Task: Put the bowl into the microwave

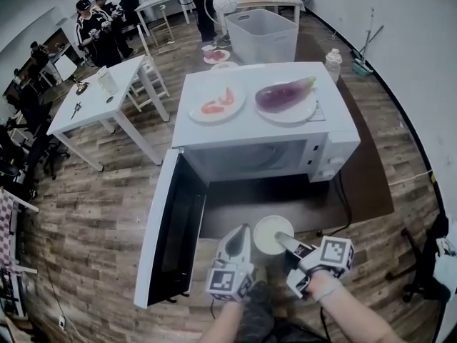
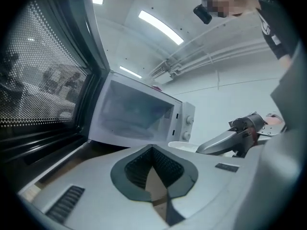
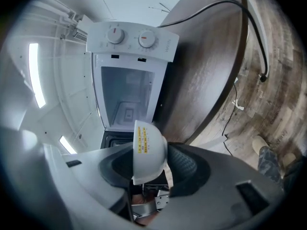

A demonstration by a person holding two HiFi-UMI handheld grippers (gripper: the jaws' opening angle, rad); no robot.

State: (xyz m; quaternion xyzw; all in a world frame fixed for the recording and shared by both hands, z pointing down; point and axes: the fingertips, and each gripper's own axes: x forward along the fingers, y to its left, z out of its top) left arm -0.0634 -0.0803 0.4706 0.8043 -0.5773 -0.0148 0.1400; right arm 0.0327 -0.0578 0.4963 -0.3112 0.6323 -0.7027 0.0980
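The white microwave [image 1: 250,131] stands on a dark tabletop [image 1: 285,199] with its door [image 1: 168,227] swung wide to the left and its cavity [image 1: 246,159] empty. My right gripper [image 1: 283,239] is shut on the rim of a white bowl [image 1: 271,234], held just in front of the opening. In the right gripper view the bowl [image 3: 146,150] sits tilted between the jaws of that gripper [image 3: 144,153], facing the cavity [image 3: 127,99]. My left gripper [image 1: 239,240] is beside the bowl on its left, shut and empty. The left gripper view shows its jaws [image 2: 152,150] meeting, with the bowl [image 2: 182,146] and right gripper [image 2: 235,135] alongside.
Two plates lie on the microwave's top, one with red slices [image 1: 218,103], one with an eggplant [image 1: 284,93]. A black cable [image 1: 343,206] runs off the table's right edge. Behind are a white bin [image 1: 263,36], white tables [image 1: 100,102] and people [image 1: 100,31].
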